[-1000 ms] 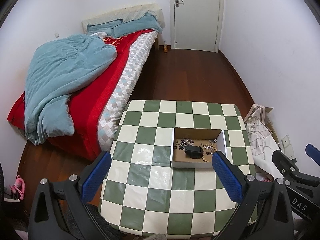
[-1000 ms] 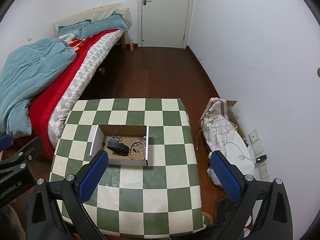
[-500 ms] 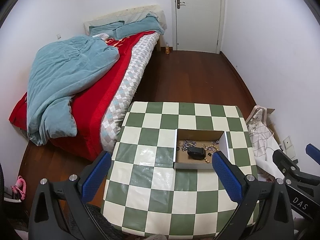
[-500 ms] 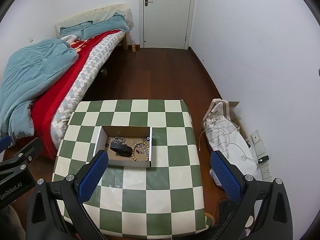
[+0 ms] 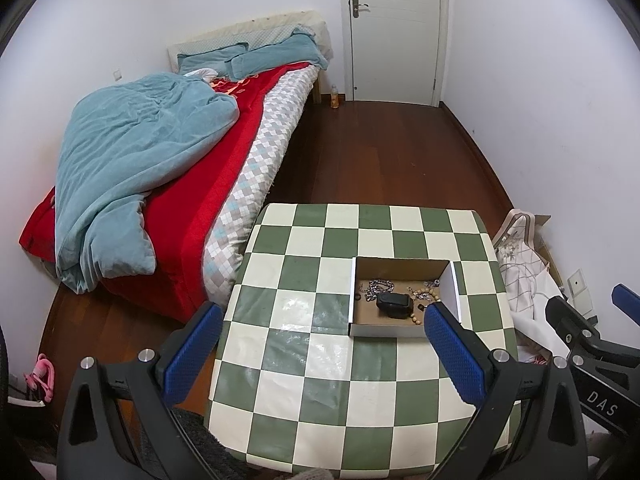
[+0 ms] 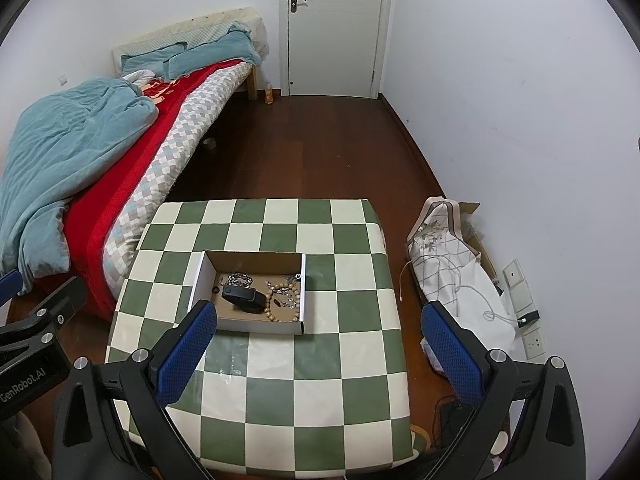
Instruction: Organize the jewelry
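Observation:
A shallow cardboard box sits on the green-and-white checkered table. Inside lie a black case, a silver chain, a wooden bead bracelet and a small dark ring. My left gripper hangs open high above the table's near side, nothing between its blue pads. My right gripper is likewise open and empty, held well above the table. Each gripper's body shows at the edge of the other's view.
A bed with a teal duvet and red cover runs along the left. A patterned cloth bag leans by the right wall near sockets. A closed white door stands at the far end, with dark wood floor between.
Both grippers have drawn back and up a little, so the table and box sit slightly lower and nearer in view. Both stay open; nothing in the box moved.

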`<state>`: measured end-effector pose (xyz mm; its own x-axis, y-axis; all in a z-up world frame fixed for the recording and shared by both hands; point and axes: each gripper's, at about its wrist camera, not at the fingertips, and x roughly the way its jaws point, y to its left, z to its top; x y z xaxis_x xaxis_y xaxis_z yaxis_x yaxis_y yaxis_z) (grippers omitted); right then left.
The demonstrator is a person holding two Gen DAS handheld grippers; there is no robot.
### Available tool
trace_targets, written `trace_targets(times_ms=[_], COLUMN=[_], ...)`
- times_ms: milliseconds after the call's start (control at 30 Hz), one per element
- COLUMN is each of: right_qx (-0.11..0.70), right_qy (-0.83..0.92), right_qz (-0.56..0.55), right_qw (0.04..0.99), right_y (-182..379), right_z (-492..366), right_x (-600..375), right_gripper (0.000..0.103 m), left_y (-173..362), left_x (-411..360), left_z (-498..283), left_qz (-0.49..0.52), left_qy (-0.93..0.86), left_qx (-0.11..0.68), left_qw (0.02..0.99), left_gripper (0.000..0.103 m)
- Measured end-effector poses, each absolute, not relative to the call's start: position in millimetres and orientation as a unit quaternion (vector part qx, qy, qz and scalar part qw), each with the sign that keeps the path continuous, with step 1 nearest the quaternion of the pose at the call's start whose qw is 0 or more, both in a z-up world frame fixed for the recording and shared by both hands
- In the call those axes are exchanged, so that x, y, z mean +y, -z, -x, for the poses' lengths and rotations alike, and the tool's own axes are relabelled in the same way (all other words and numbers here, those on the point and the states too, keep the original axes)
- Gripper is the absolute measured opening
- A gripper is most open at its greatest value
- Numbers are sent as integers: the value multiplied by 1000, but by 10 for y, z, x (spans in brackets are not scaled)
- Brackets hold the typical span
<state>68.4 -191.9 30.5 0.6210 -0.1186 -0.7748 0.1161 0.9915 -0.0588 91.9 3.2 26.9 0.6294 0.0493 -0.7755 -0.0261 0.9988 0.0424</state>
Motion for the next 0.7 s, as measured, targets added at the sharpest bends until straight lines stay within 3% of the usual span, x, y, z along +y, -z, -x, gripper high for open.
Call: trace_targets(times_ms=[700], right_qx=[429], right_qy=[65], right_qz=[1], right_qw=[901], right_y=[-323], right_z=[-676], right_x=[-1897], right_gripper=[103], left_y=[-284], left_x=[32], left_z=[-892], left_qz=[-21], left_qy=[-20], left_qx=[426], left_qw=[904], left_gripper=[103])
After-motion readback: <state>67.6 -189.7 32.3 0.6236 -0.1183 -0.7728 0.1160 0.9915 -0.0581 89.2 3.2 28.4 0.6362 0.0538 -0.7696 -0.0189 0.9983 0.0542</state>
